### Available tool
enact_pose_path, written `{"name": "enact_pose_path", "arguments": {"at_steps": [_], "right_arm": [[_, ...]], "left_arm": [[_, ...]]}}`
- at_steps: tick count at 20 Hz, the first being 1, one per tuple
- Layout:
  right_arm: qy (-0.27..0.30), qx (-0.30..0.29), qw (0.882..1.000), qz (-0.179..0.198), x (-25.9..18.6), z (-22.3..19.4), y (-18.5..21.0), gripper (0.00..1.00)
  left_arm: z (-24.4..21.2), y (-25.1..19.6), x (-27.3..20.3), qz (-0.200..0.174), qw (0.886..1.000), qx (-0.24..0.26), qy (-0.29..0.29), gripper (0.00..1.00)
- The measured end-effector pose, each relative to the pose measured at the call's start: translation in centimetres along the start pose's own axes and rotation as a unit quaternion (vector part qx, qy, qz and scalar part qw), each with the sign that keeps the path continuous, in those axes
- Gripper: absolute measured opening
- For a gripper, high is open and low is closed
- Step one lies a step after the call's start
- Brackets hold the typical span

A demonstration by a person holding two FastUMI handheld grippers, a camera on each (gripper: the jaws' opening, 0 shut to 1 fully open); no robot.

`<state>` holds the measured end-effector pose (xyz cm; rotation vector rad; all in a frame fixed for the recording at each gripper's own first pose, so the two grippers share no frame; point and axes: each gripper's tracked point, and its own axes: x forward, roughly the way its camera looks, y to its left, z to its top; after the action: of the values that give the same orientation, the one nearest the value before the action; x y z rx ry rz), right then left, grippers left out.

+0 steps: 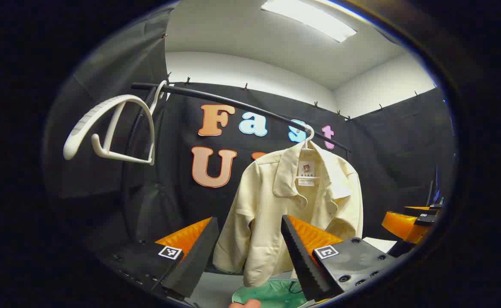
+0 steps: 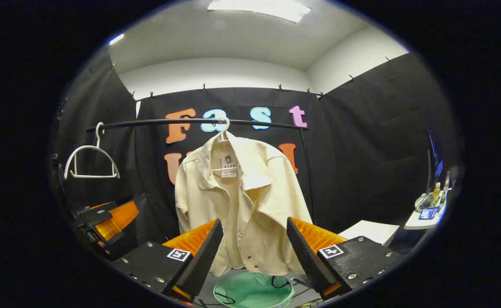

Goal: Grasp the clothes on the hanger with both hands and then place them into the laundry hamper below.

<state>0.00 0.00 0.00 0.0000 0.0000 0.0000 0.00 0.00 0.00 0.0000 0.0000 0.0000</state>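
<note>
Up high, one cream shirt (image 2: pixel 239 201), two hangers, one green hamper (image 2: pixel 253 291) below; both grippers' fingers (image 2: pixel 199 256) wide apart, shirt well beyond them.

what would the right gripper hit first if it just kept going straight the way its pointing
Most likely the cream shirt on its hanger: in the right gripper view it hangs squarely between the open fingers of the right gripper, with nothing in front of it. The gap to it is hard to judge.
</note>
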Motion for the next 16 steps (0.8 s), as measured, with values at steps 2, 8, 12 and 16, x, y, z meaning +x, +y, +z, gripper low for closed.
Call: {"name": "enact_pose_path", "arguments": {"at_steps": [2,8,12,16], "right_arm": [[-0.002,0.005,1.0,-0.003,-0.1,0.1,-0.5,0.93],[-0.001,0.004,1.0,-0.001,0.2,0.4,-1.2,0.93],[-0.002,0.006,1.0,-0.001,0.7,0.5,-1.8,0.93],[0.001,0.007,1.0,-0.002,1.2,0.4,-2.1,0.93]], "left_arm": [[0.0,-0.8,0.0,-0.01,1.0,-0.011,0.0,1.0],[-0.1,-1.1,-0.1,-0.004,1.0,-0.006,-0.004,0.96],[-0.1,-1.2,0.3,-0.003,1.0,-0.006,-0.006,1.0],[0.0,-0.9,0.6,0.002,1.0,-0.004,-0.008,0.96]]}}
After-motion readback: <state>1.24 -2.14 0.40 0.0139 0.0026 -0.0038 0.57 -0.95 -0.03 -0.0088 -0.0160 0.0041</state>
